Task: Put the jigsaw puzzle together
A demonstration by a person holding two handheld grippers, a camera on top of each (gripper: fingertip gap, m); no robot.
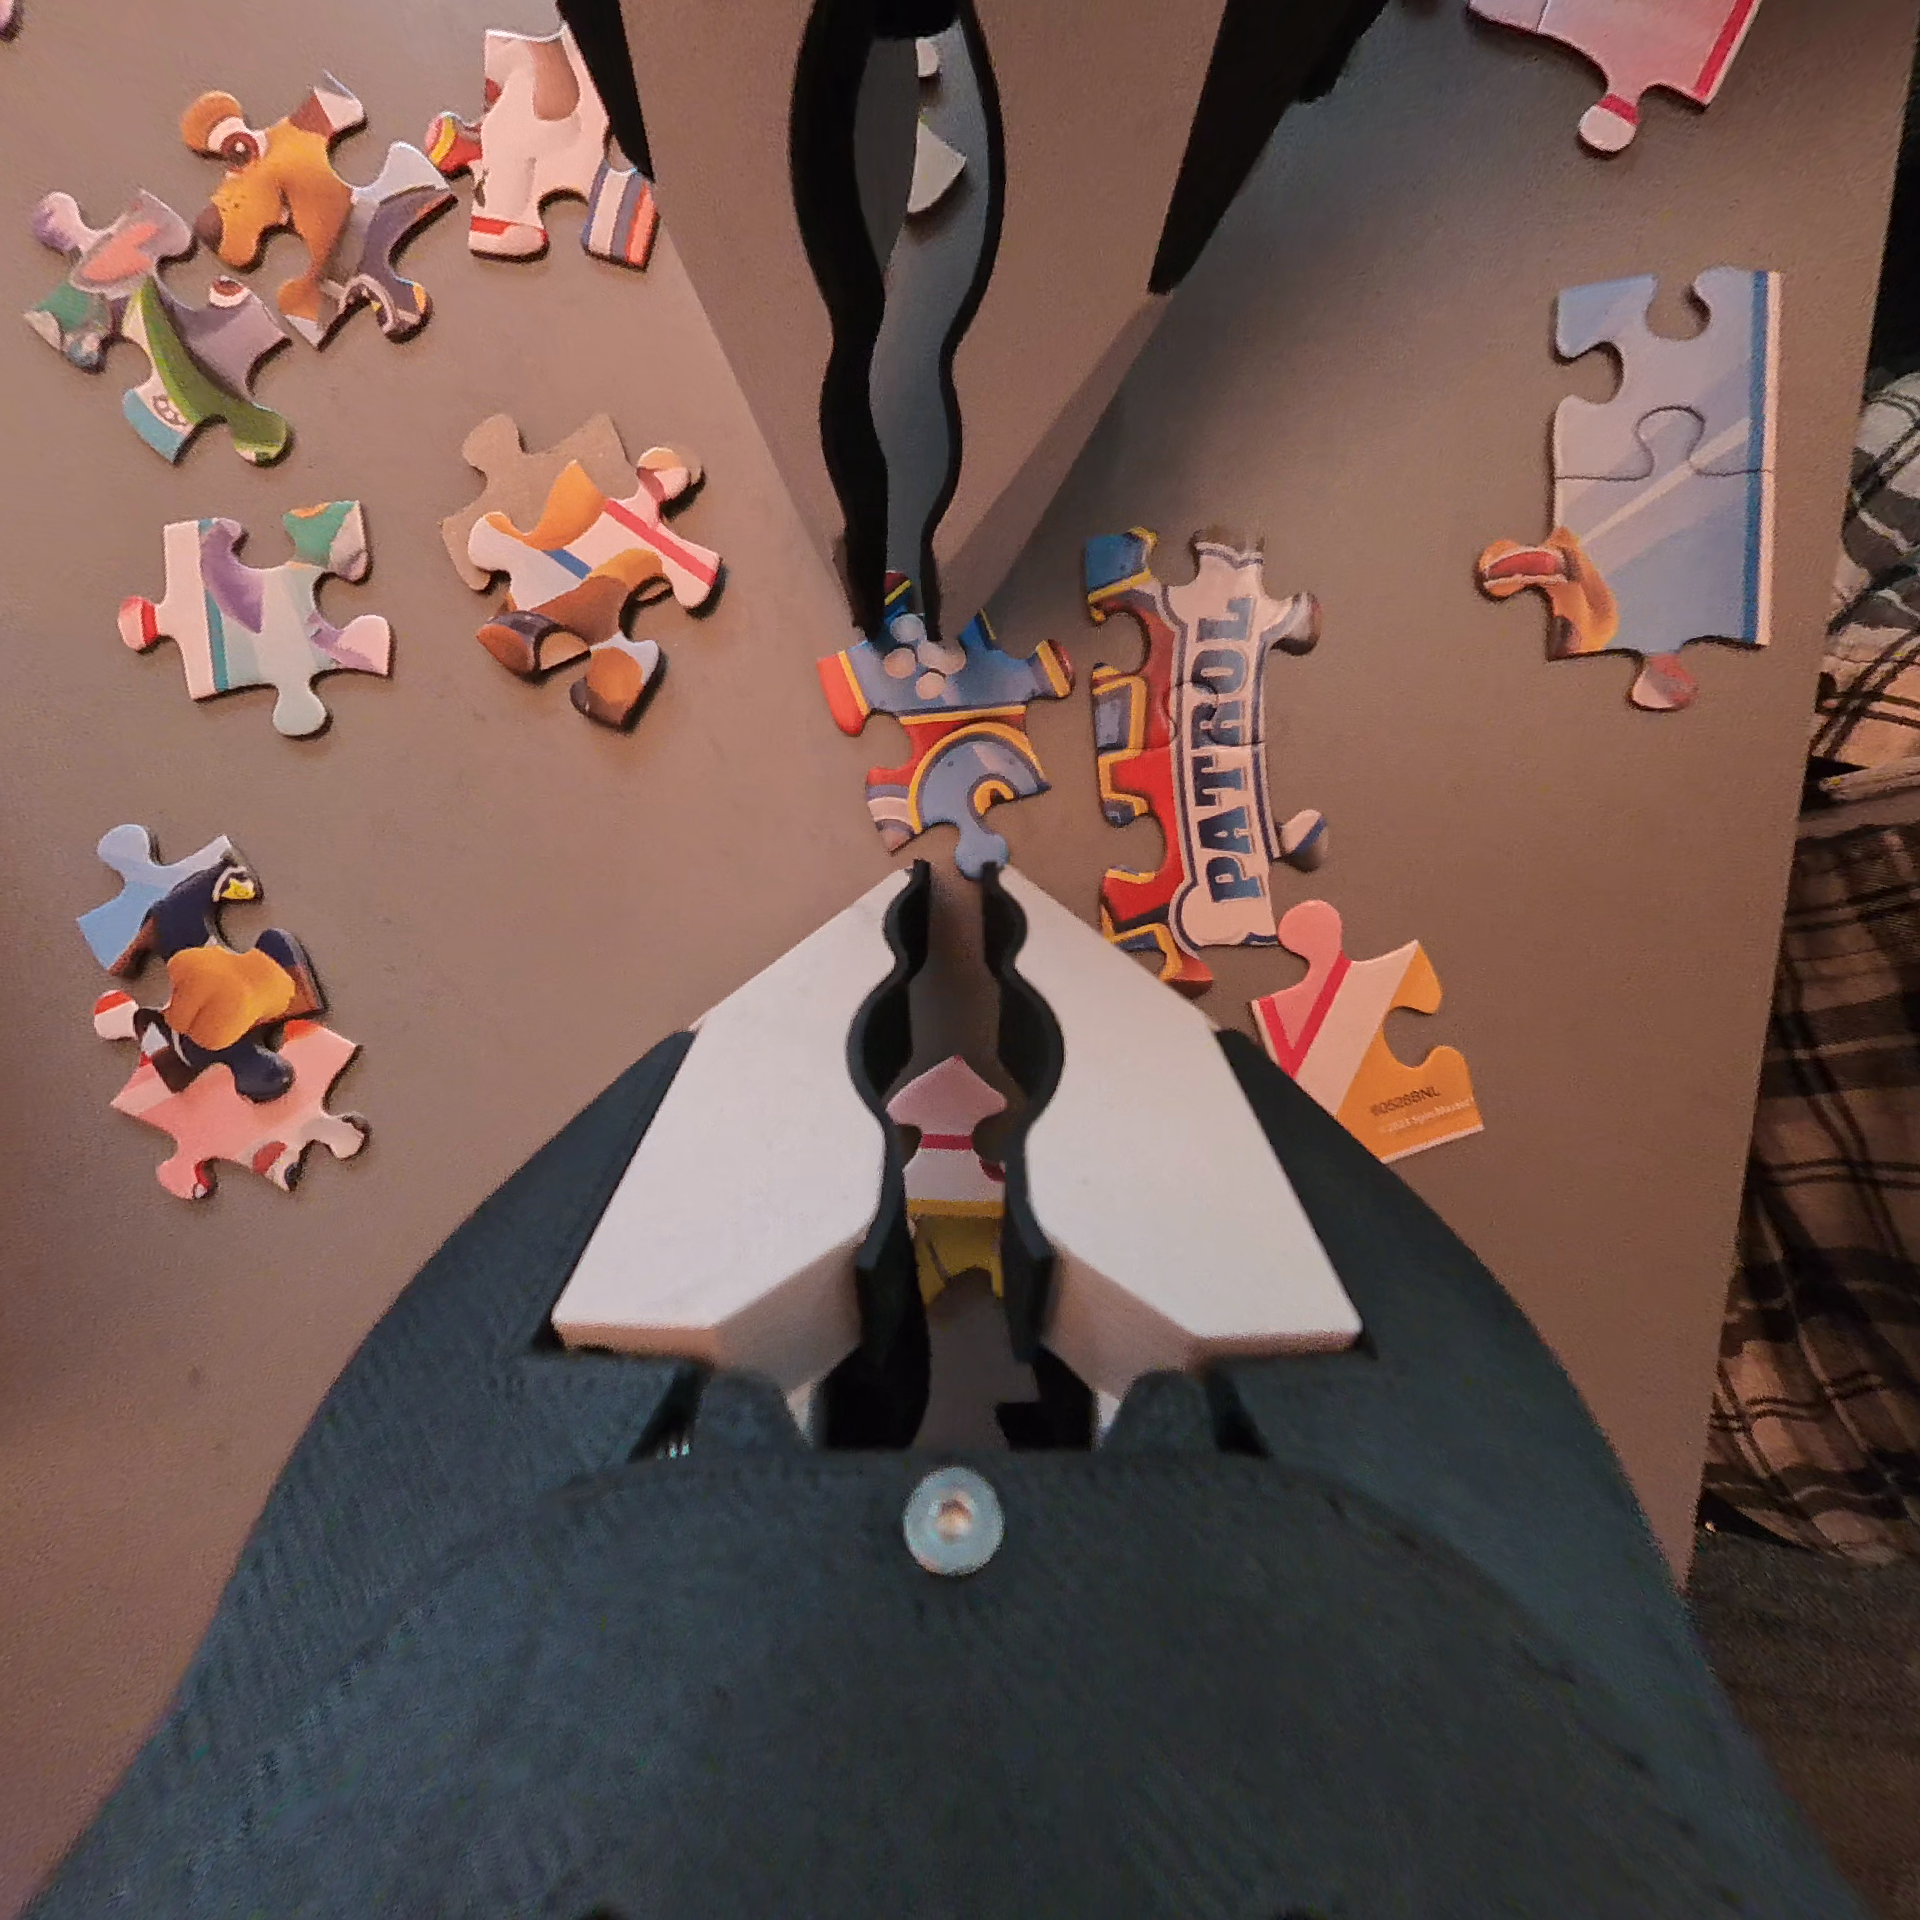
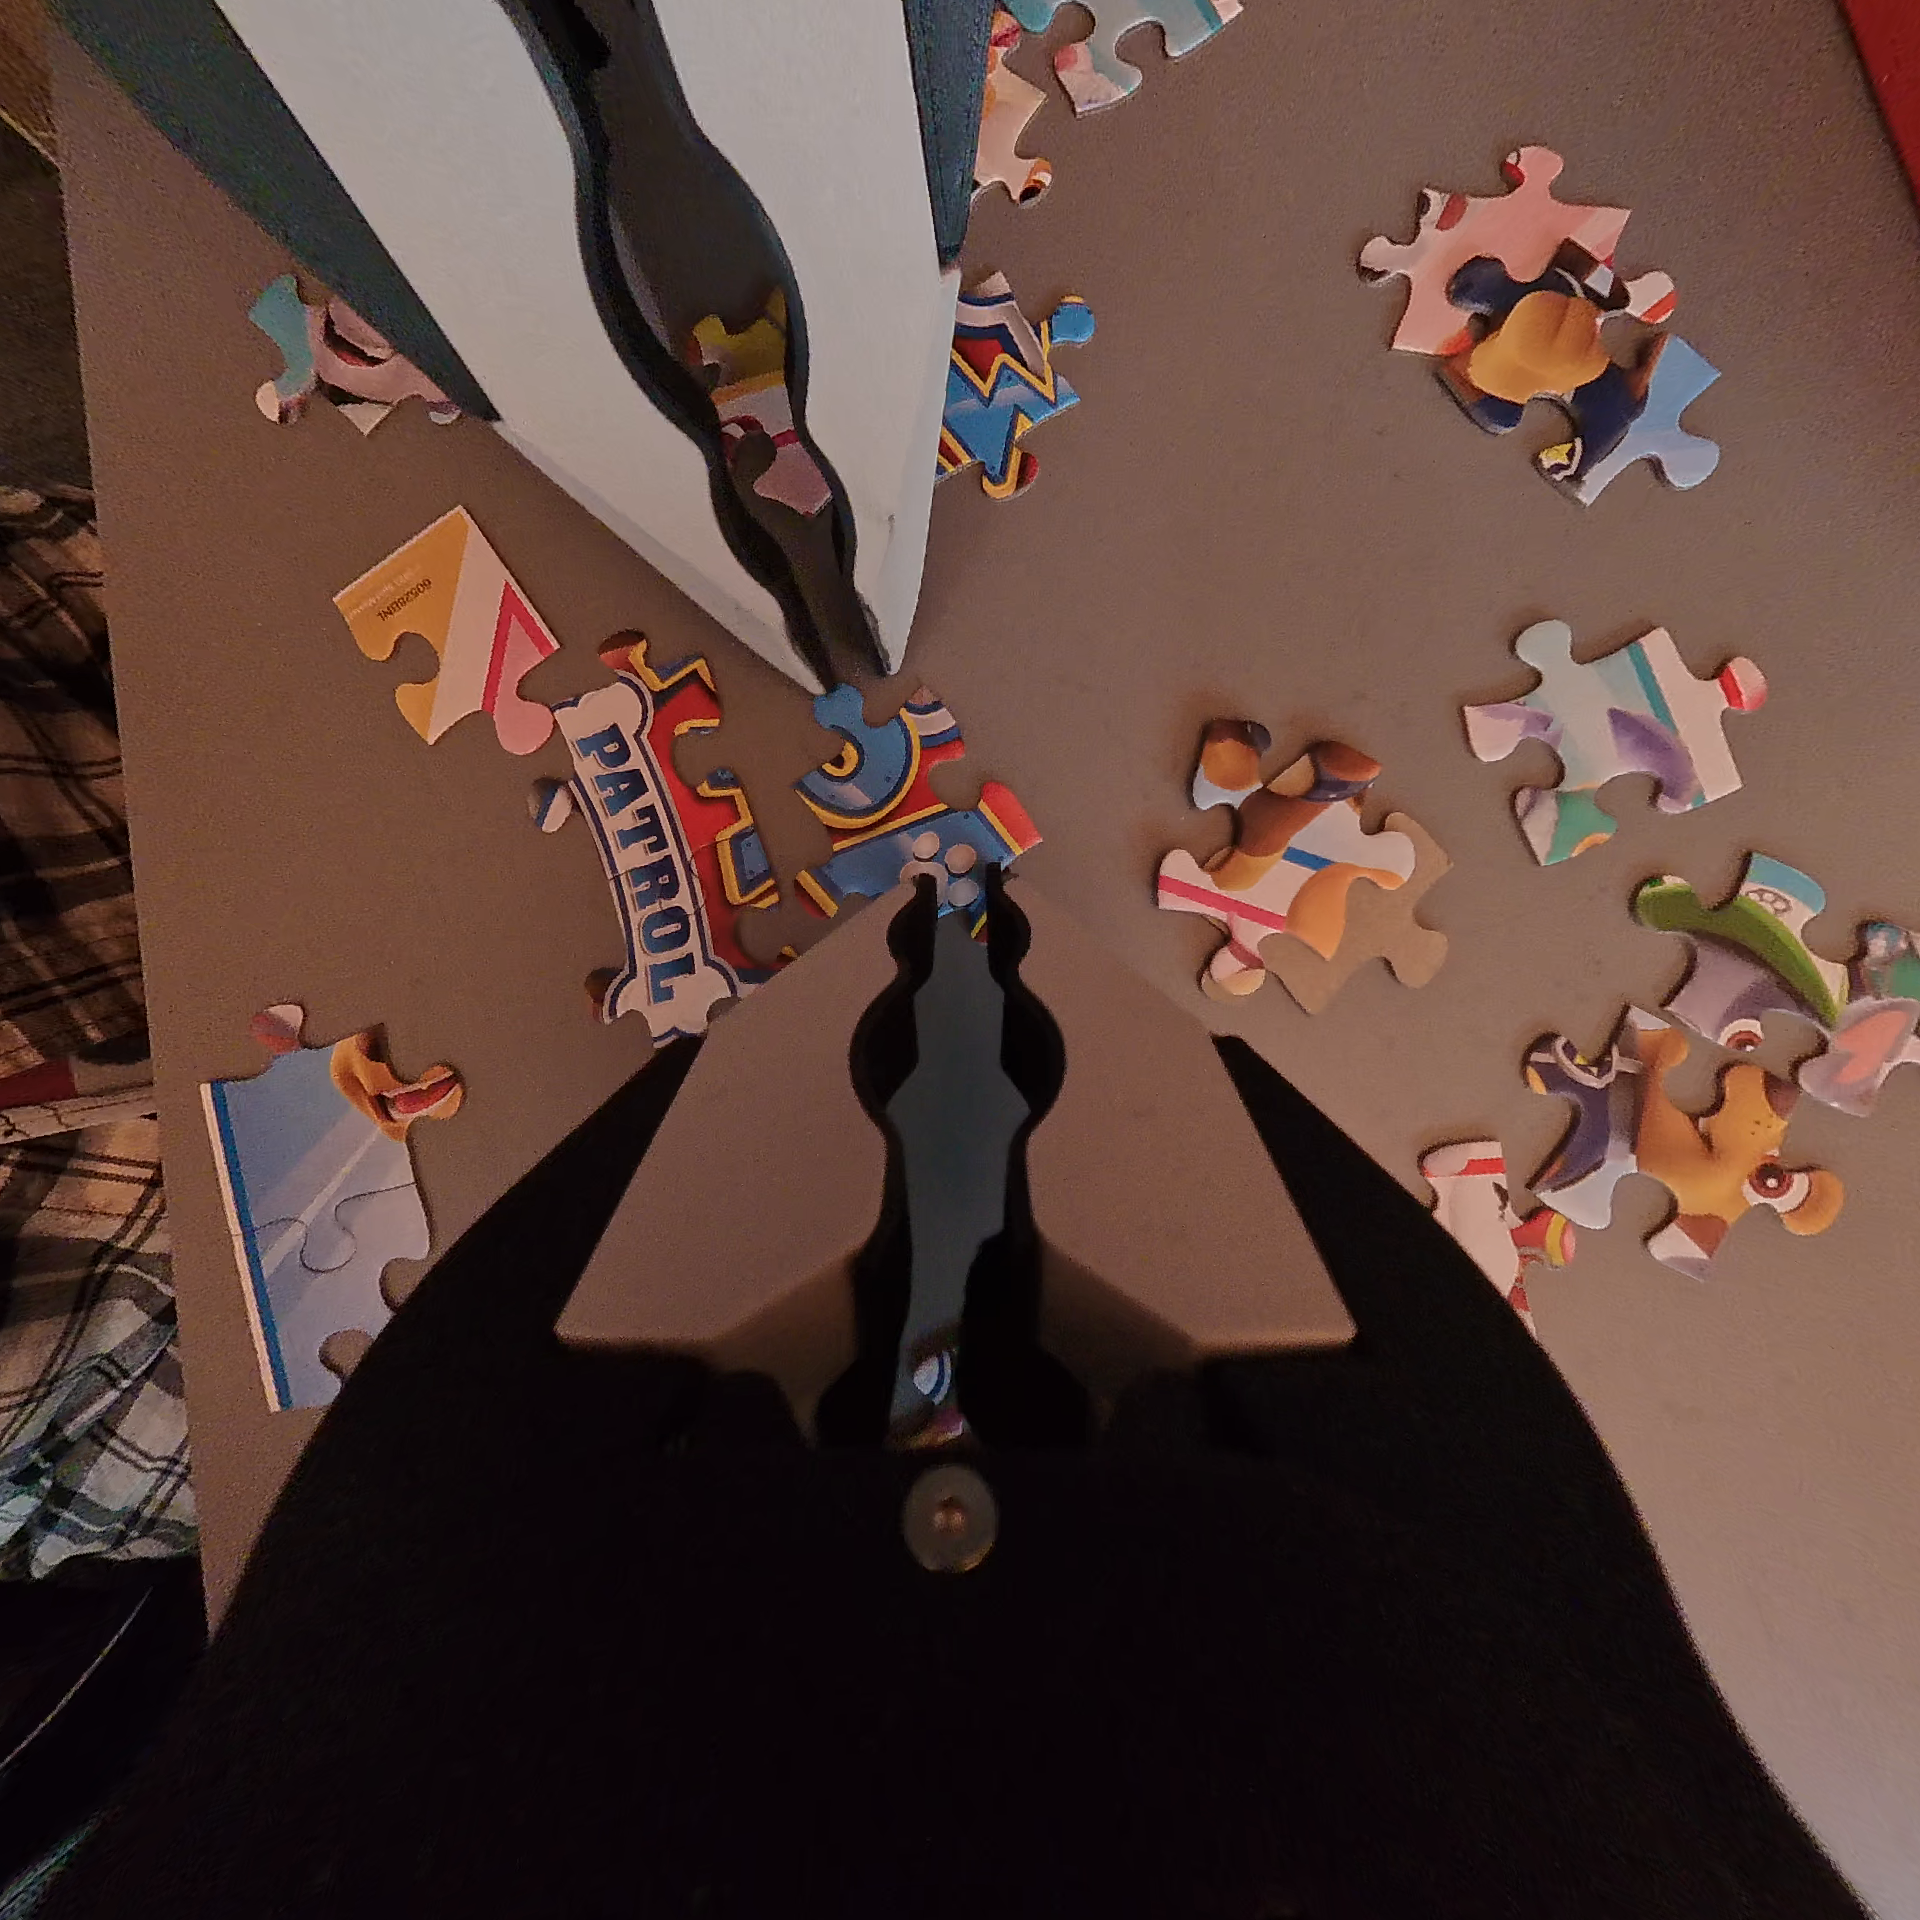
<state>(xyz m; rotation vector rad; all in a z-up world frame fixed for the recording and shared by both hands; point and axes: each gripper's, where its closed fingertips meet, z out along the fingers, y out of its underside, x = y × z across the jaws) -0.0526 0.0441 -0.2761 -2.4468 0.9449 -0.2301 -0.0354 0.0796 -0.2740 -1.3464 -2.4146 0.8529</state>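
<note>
Two hand-held grippers, left hand-held gripper and right hand-held gripper, both slightly parted and empty, press the blue-red cardboard badge piece; uneven pressure could skid it across the grey bench against the joined two-piece lettered banner section.

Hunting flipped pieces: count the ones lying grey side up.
1: the grey piece, upper left in the left wrist view, half under an orange-and-white piece. More may be hidden.

Grey table – blue, red and yellow puzzle piece – black-and-white plaid cloth
</note>
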